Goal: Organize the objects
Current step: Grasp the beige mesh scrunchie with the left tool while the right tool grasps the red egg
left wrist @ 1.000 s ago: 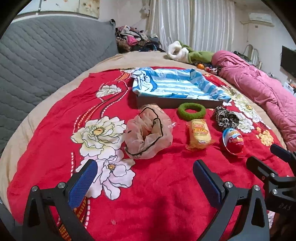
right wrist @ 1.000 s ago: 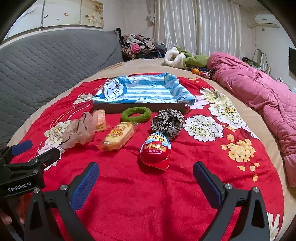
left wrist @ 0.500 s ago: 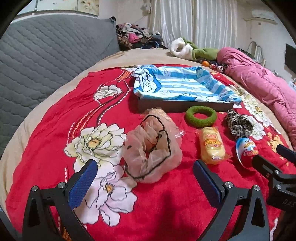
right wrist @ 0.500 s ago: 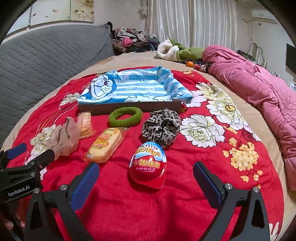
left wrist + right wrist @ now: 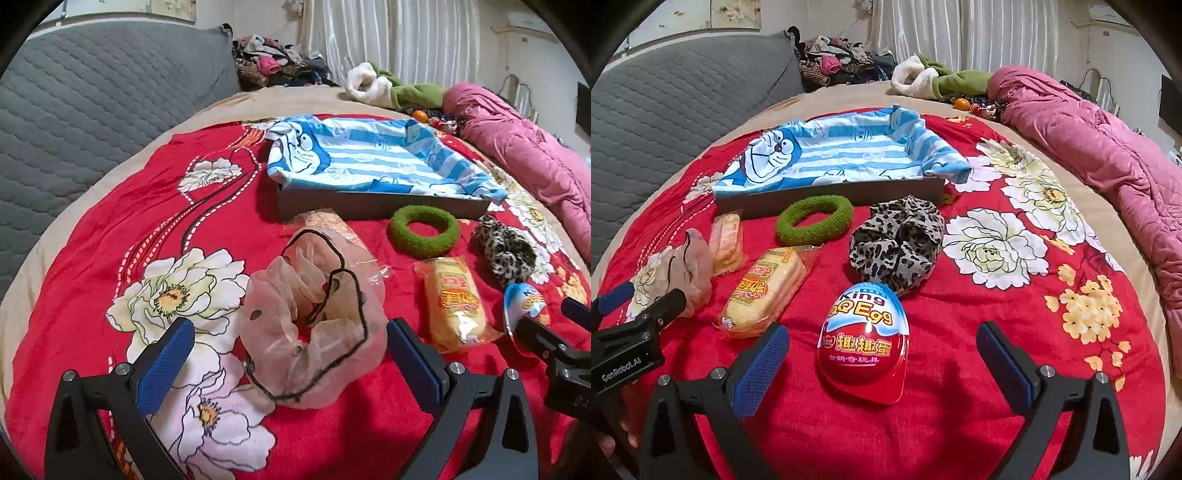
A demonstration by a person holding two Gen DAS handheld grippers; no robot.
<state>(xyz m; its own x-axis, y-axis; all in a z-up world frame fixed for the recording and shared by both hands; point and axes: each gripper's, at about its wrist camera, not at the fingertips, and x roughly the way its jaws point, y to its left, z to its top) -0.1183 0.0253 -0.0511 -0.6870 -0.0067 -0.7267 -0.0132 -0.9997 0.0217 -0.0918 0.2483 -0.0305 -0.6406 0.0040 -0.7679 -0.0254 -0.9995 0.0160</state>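
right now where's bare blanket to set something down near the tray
Free: the flowered stretch right of the leopard scrunchie and toy egg, and the blanket left of the sheer scrunchie. Crowded: the strip before the tray, with green scrunchie and yellow snack pack.

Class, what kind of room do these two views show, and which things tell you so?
Most likely a bedroom: the items lie on a red floral blanket over a bed, beside a rumpled pink quilt and a grey quilted headboard.

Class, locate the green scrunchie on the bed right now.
In the right wrist view, the green scrunchie lies left of centre against the tray's front wall, beside the leopard-print scrunchie.
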